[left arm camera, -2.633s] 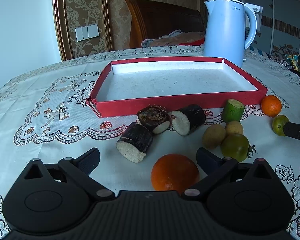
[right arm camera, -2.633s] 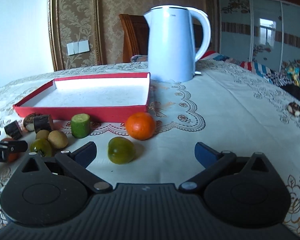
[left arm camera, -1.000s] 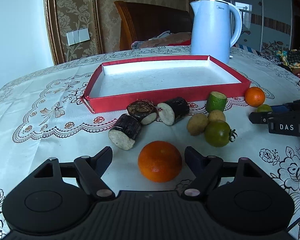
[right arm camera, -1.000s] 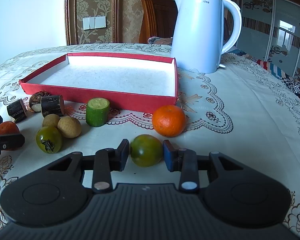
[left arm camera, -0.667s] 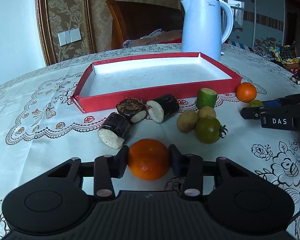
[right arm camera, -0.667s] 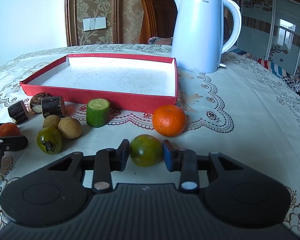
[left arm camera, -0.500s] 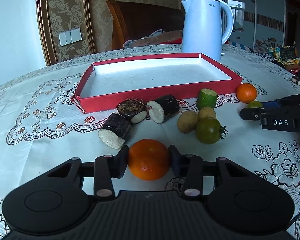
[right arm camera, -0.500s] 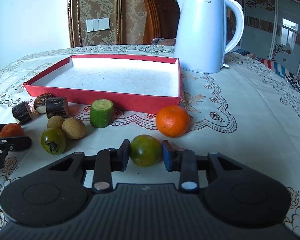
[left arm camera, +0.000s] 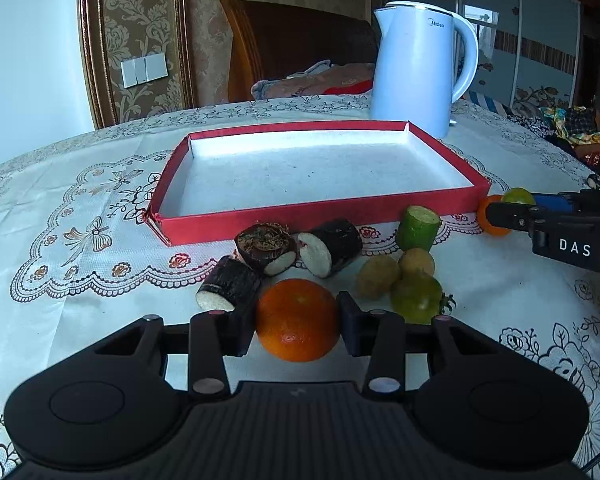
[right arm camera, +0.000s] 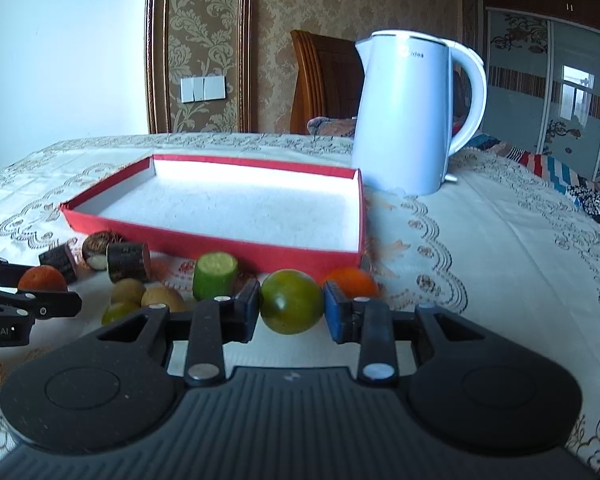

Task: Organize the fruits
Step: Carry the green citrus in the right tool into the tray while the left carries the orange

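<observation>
Carrying both fruits into the red tray looks like the step in hand.

Left wrist view: left gripper (left arm camera: 298,326) pinches the large orange (left arm camera: 297,319), pads pressed on its two sides, low over the tablecloth (left arm camera: 60,312) toward the table's near edge. Red tray (left arm camera: 320,214) sits beyond, bare inside, near wall facing the gripper. Between them lie three dark cane pieces (left arm camera: 336,246), a green cut piece (left arm camera: 417,228), two brown longans (left arm camera: 396,270) and a green tomato (left arm camera: 417,298). Judgement: lift straight up first, clear the cane pieces and the near wall, then set the orange down toward the tray's far left corner. Right gripper's arm (left arm camera: 556,224) enters from the right; keep the paths apart.

Right wrist view: right gripper (right arm camera: 291,308) is clamped on a green-orange fruit (right arm camera: 291,301), which appears to be off the cloth. Small orange (right arm camera: 352,281) sits just behind, against the tray's near right corner (right arm camera: 356,258). Kettle (right arm camera: 410,112) stands past the tray's right side. Judgement: rise over the small orange, enter across the near wall, release low so the round fruit does not roll.
</observation>
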Tool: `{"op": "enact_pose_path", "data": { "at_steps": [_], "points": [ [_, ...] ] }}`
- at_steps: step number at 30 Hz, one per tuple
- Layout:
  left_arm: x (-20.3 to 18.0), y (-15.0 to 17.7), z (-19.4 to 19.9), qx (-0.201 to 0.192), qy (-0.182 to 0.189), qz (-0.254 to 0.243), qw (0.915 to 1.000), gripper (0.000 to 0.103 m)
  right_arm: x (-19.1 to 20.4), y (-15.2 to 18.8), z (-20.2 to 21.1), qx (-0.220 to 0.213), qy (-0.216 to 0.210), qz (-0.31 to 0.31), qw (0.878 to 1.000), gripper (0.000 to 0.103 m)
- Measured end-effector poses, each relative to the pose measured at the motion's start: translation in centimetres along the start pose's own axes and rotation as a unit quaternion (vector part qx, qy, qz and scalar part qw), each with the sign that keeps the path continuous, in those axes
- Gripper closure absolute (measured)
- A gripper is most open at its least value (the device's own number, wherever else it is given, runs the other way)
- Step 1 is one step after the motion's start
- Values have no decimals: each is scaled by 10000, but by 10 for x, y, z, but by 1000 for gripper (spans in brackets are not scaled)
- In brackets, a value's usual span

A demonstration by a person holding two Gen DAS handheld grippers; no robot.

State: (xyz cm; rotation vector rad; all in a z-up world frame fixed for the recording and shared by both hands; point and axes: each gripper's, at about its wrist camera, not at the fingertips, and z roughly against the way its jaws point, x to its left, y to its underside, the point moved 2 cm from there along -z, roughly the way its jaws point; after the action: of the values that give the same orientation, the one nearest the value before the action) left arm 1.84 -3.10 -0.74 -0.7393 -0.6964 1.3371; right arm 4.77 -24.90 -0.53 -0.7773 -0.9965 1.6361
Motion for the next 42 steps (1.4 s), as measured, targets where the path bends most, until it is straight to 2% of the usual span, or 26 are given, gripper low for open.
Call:
{"op": "enact_pose_path", "data": {
  "at_steps": [9,17,21,29,34,42],
  "points": [
    [1,-36,-24,-27,10,161,9999,61,5,-36,-22,-178,117,137,9997,71],
    [2,-69,-54,-133,-248,258,9993,61,7,-58,-74,120,57,-43,9999,71],
    [9,-82,-75,-45,-325,517,9981,61,6,-63,-99,340,44,-180,9993,71],
    [14,-93,-107,91,-548,588,9967,61,4,-62,-130,656,66,-359,9972,71],
    [14,-97,-118,132,-639,568,9962,61,5,-61,-144,814,69,-378,9959,71],
    [20,-97,-129,404,-804,644,9939,61,5,-60,-161,994,164,-460,9939,71]
  ]
}}
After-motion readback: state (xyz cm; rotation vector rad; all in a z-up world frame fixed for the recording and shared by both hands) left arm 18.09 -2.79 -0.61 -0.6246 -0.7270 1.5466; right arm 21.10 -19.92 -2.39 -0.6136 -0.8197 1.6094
